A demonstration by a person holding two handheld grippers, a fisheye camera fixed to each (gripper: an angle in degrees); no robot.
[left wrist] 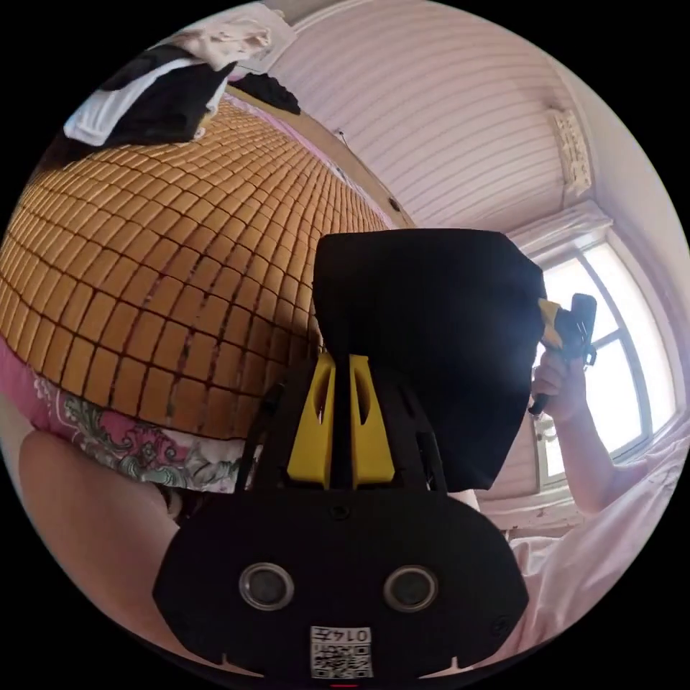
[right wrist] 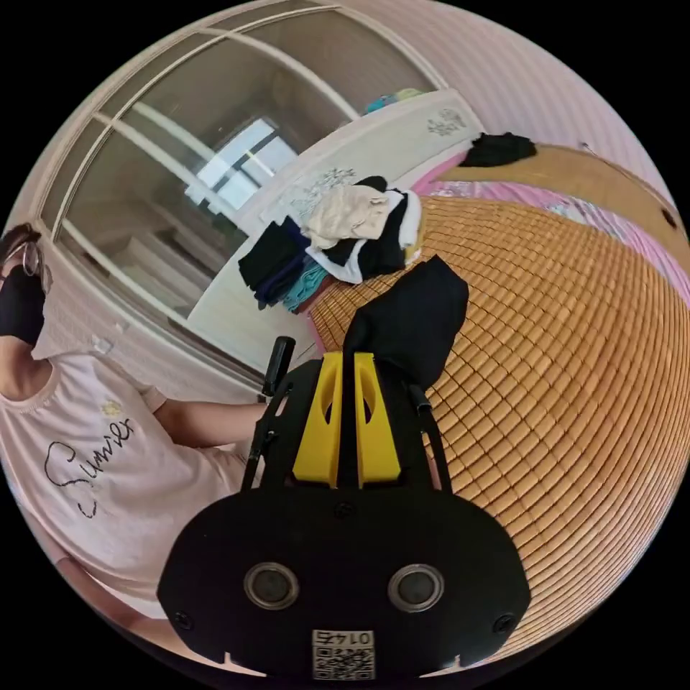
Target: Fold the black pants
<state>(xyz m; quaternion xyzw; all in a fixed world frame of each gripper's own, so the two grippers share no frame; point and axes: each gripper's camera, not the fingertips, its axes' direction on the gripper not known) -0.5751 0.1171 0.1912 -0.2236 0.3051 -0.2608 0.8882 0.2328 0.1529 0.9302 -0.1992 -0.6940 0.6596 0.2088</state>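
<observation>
Hanging in the middle of the left gripper view, the pants (left wrist: 431, 345) spread as a wide black sheet between both grippers, lifted above the mat (left wrist: 165, 273). The left gripper (left wrist: 341, 359) sits at lower centre with its yellow jaws drawn together on the sheet's lower left edge. At centre right the right gripper (left wrist: 550, 316) bites the opposite edge, a hand (left wrist: 557, 381) wrapped around its handle. The sheet blocks much of the window (left wrist: 611, 359) behind it and the mat's right end.

Across the upper left of that view lies a clothes pile (left wrist: 151, 93) on the mat, with a dark garment (left wrist: 269, 90) beyond it near the wall. A floral pink sheet (left wrist: 122, 438) shows under the mat's lower edge.

Seen in the right gripper view, the right gripper (right wrist: 346, 359) has its jaws closed on a bunched fold of pants (right wrist: 413, 316), which rises just above the jaw tips and hides part of the mat (right wrist: 560, 345). The clothes pile (right wrist: 338, 237) sits upper centre, and the dark garment (right wrist: 498, 149) upper right. A person's shirt (right wrist: 93, 460) fills the lower left.
</observation>
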